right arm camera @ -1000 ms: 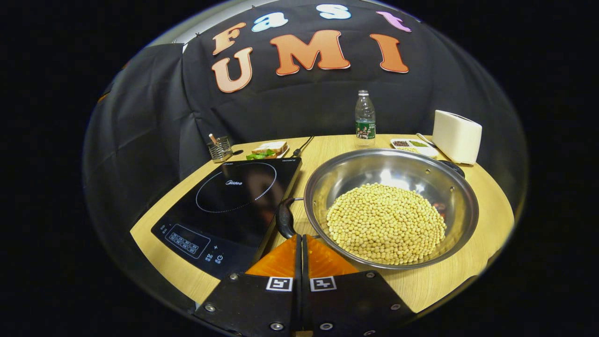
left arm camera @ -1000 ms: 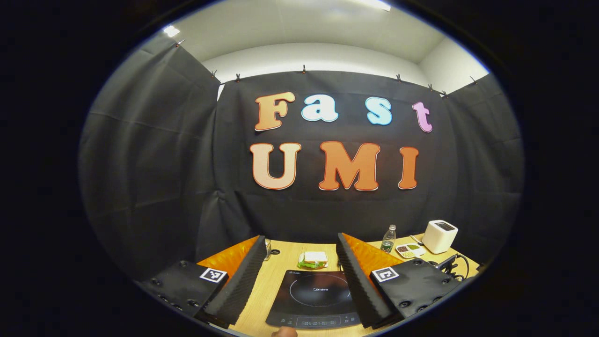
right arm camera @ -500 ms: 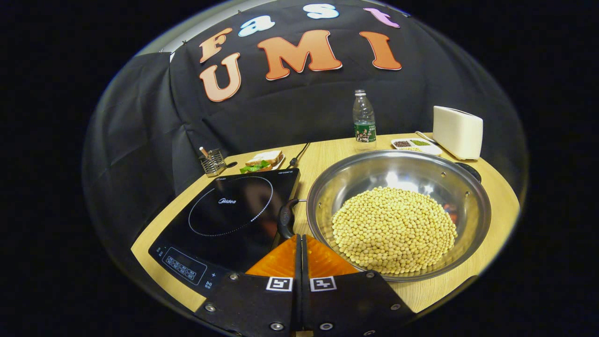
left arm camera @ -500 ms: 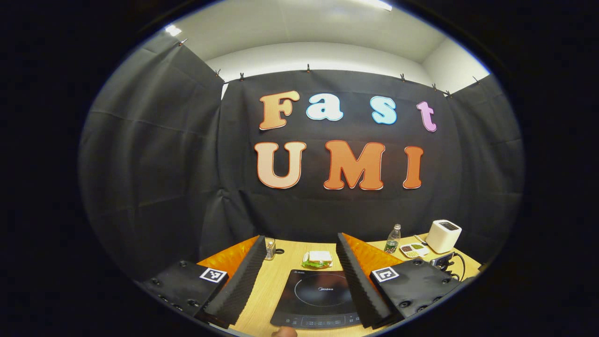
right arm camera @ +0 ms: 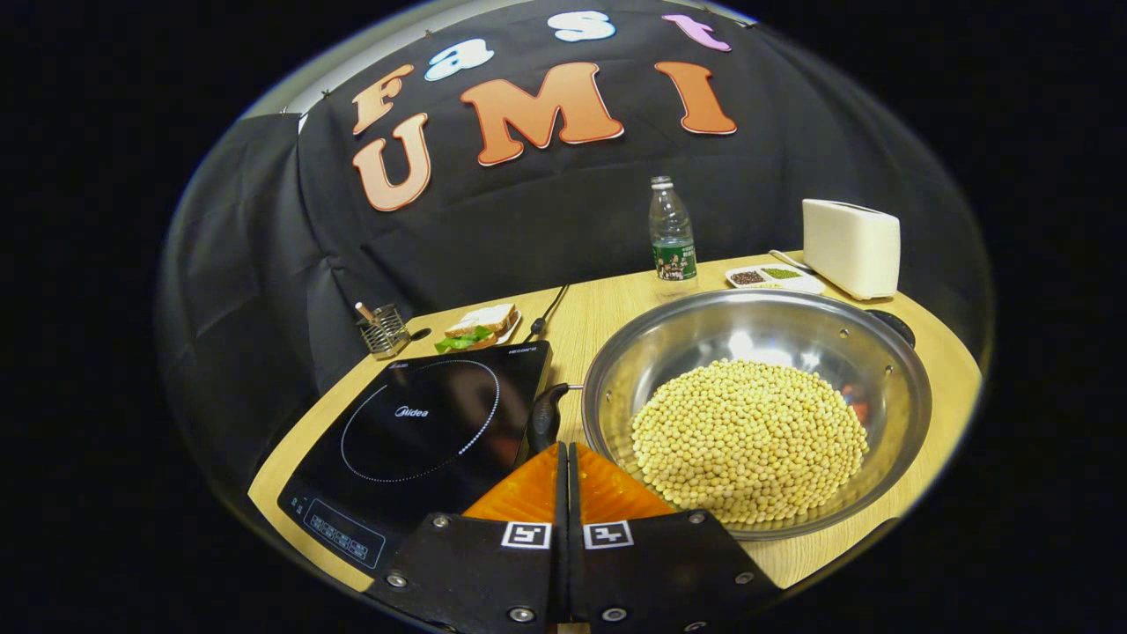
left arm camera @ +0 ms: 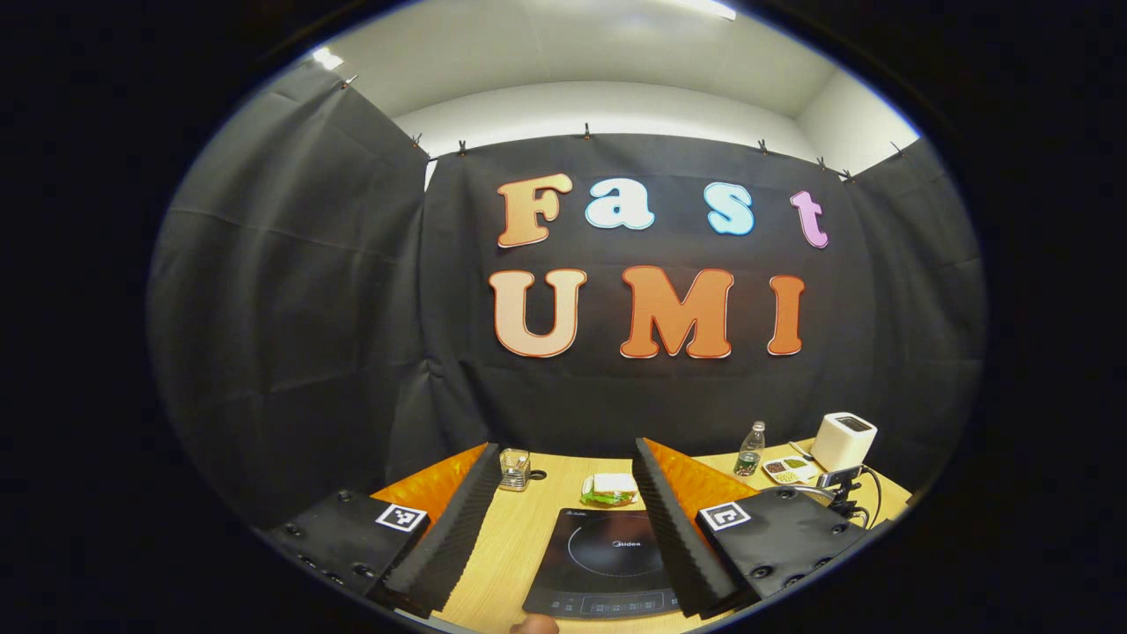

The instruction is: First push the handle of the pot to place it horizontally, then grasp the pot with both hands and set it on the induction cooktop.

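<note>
The pot (right arm camera: 755, 409) sat on the wooden table (right arm camera: 942, 370), a wide steel bowl heaped with pale beans (right arm camera: 748, 440), right beside the induction cooktop (right arm camera: 414, 440) on its left in the right gripper view. Its near black handle (right arm camera: 544, 421) poked out toward the cooktop's edge, seeming to touch or almost touch it, and a second dark handle (right arm camera: 891, 324) showed at the far rim.

The right gripper (right arm camera: 563, 451) hovered low, just behind that near handle, its two fingers pressed flat together with nothing between them. Whether the tips touched the handle could not be told.

The left gripper (left arm camera: 563, 493) was held higher and level, looking across at the booth wall, its fingers spread wide and gripping nothing; the cooktop (left arm camera: 607, 563) lay on the table below, between them.

Further back on the table stood a sandwich on a plate (right arm camera: 475, 324), a small wire holder (right arm camera: 383, 330), a water bottle (right arm camera: 672, 231), a divided dish of seeds (right arm camera: 775, 278) and a white toaster (right arm camera: 850, 248). A black cord (right arm camera: 548, 313) ran from the cooktop's far corner toward the wall.

Black cloth closed in the back and left sides. The table's front edge curved close beneath the cooktop's control strip, and bare wood showed between pot and bottle.
</note>
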A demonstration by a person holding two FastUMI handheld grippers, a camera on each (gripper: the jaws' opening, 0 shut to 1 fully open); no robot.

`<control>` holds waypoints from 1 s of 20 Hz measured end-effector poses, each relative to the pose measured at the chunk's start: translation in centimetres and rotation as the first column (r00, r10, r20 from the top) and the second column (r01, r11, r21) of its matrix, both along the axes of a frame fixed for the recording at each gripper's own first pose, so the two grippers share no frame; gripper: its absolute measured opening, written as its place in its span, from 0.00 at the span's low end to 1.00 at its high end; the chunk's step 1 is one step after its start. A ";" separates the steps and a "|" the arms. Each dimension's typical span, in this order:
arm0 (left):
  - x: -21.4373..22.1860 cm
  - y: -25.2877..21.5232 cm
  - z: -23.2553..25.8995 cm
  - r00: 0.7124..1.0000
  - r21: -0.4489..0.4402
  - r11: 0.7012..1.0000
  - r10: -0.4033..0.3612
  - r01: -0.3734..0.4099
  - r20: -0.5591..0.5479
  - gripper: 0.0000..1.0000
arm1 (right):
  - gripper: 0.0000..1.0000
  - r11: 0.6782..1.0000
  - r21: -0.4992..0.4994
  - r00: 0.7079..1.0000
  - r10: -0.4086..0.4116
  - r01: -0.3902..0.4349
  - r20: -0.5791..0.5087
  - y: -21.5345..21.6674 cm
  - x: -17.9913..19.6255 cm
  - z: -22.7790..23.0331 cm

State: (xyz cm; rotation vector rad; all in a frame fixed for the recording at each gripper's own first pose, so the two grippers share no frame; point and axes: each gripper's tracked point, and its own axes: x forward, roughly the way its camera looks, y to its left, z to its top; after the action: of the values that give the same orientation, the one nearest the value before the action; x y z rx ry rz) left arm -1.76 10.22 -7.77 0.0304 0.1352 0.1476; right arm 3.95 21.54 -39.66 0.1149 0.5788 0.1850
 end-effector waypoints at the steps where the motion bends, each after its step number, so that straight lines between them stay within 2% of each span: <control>1: -0.1 0.3 0.1 1.000 0.001 1.000 0.003 -0.003 -0.001 0.98 | 0.00 1.000 -0.006 1.000 -0.003 0.003 0.003 0.0 0.2 0.0; 14: -1.9 1.8 0.7 0.999 0.013 0.999 0.038 -0.038 0.031 0.98 | 0.00 0.997 -0.039 0.998 -0.060 0.059 -0.012 -0.6 2.1 -0.1; 16: -1.6 1.1 0.5 0.999 0.007 1.000 0.026 -0.026 0.035 0.97 | 0.00 0.998 -0.027 0.998 -0.054 0.055 0.009 -0.6 1.9 1.2; 20: -0.9 -1.1 0.6 0.998 0.050 0.999 -0.003 0.000 0.058 0.98 | 0.00 0.999 -0.007 0.998 -0.043 0.043 0.051 -2.0 1.0 4.6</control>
State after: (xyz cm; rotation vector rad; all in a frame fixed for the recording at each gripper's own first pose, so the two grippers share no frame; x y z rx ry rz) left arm -2.61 9.09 -7.20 0.0760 0.0740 0.1501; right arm 4.96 19.58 -35.11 0.1141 0.5263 0.1433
